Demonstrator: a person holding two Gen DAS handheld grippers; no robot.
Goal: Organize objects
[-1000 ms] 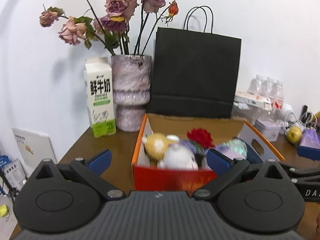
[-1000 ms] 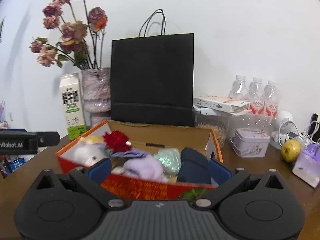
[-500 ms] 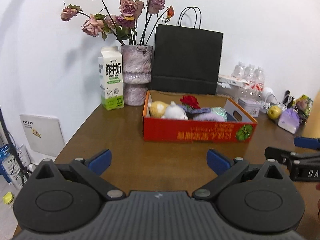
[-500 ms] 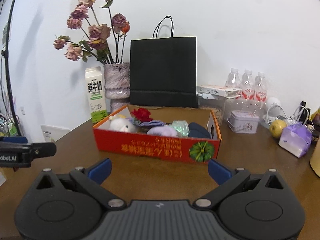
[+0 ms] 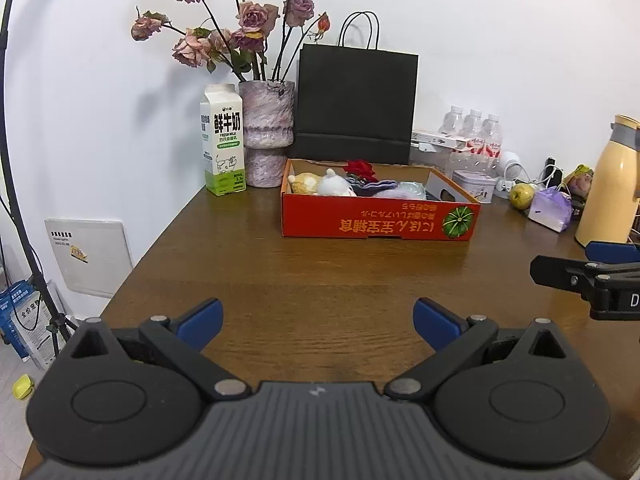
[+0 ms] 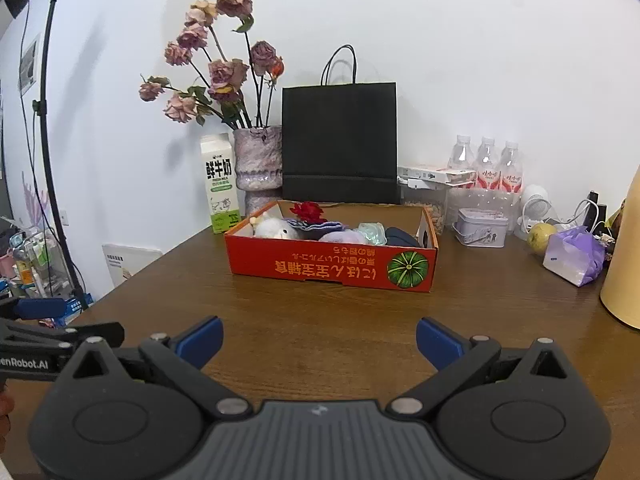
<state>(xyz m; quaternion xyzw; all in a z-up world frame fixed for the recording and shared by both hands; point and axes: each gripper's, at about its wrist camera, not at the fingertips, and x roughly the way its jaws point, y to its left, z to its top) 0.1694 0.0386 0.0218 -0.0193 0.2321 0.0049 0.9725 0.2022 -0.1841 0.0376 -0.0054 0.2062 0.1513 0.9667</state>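
An orange cardboard box [image 5: 376, 222] [image 6: 328, 266] stands mid-table. It holds a yellow plush [image 5: 304, 182], a white plush [image 5: 334, 186] [image 6: 276, 229], a red flower [image 5: 360, 168] [image 6: 308, 212], purple soft items [image 6: 344, 236] and a pale green item [image 6: 372, 232]. My left gripper [image 5: 318, 322] hangs open over the near table, well back from the box, with nothing between its fingers. My right gripper [image 6: 319, 340] is likewise open and empty, also short of the box. Each gripper shows at the edge of the other's view.
Behind the box stand a milk carton [image 5: 222, 140], a vase of dried roses [image 5: 266, 132] and a black paper bag [image 5: 356, 104]. At the right are water bottles [image 6: 486, 166], a tin [image 6: 482, 227], an apple [image 6: 540, 238], a purple pouch [image 6: 574, 256] and a yellow flask [image 5: 608, 184].
Both grippers have drawn back from the box, which was close between their fingers a second ago. The box now sits far ahead and both stay open.
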